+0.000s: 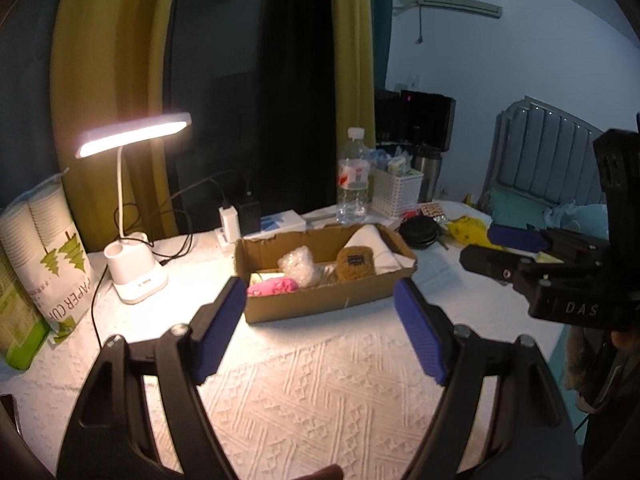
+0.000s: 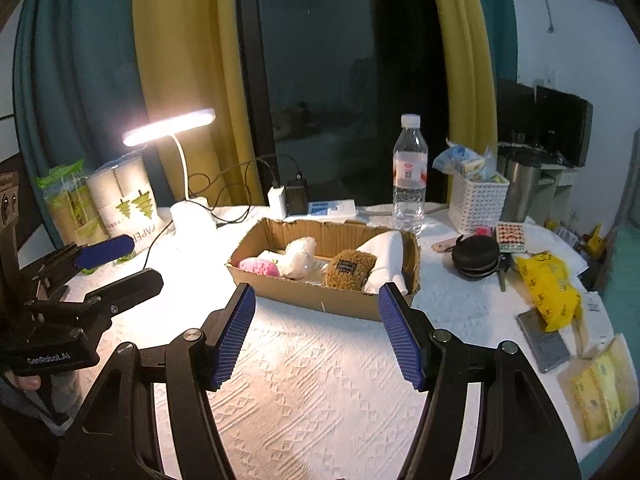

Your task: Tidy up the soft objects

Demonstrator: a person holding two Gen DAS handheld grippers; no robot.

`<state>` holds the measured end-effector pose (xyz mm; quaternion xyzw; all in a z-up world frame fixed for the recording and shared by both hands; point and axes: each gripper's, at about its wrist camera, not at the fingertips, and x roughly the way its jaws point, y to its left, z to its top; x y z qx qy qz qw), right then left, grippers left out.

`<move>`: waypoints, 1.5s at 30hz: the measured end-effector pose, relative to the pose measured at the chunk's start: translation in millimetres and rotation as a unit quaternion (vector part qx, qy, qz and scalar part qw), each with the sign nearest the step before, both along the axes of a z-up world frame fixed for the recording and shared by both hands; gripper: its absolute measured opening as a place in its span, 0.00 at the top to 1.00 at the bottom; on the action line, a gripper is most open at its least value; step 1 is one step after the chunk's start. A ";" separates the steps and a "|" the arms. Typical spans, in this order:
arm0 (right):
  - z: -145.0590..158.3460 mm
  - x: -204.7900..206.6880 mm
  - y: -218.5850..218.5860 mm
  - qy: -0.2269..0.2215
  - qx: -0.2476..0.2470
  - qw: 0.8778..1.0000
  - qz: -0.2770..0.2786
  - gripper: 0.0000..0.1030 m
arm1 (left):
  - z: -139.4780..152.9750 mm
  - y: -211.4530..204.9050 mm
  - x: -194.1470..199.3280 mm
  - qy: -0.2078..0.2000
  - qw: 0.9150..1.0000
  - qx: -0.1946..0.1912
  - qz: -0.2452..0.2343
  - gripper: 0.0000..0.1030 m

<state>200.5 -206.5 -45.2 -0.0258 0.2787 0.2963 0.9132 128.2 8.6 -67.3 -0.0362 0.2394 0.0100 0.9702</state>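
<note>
A cardboard box (image 1: 320, 300) (image 2: 320, 300) stands on the white textured tablecloth (image 2: 320, 380). In it lie a pink plush (image 1: 274, 285) (image 2: 259, 267), a white fluffy toy in clear wrap (image 1: 299, 264) (image 2: 298, 256), a brown plush (image 1: 355, 263) (image 2: 348, 270) and a white rolled cloth (image 1: 378, 248) (image 2: 386, 258). My left gripper (image 1: 320, 304) is open and empty, just in front of the box. My right gripper (image 2: 316, 312) is open and empty, also in front of the box. Each shows in the other's view (image 1: 516, 256) (image 2: 112, 264).
A lit desk lamp (image 1: 136, 272) (image 2: 192, 216), paper cup packs (image 1: 44, 240) (image 2: 120, 196) at left. A water bottle (image 2: 409, 176), white basket (image 2: 476, 200), black round case (image 2: 476, 256), yellow bag (image 2: 552, 288), chargers and cables (image 2: 288, 196) lie behind and right of the box.
</note>
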 end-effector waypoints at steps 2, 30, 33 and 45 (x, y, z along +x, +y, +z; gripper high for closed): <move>6.2 -7.8 -2.6 -0.008 0.003 1.000 -0.003 0.35 | 6.4 -2.3 -7.3 -0.008 1.000 0.004 0.001 0.15; 93.7 -99.4 -34.2 -0.123 0.016 0.990 -0.062 0.20 | 99.1 -16.1 -89.5 -0.110 0.993 0.032 0.028 0.06; 94.8 -100.1 -35.5 -0.125 0.016 0.990 -0.062 0.20 | 100.9 -17.5 -92.5 -0.114 0.992 0.034 0.027 0.06; 95.7 -100.9 -35.2 -0.129 0.017 0.990 -0.063 0.20 | 104.0 -17.0 -96.0 -0.122 0.992 0.030 0.027 0.06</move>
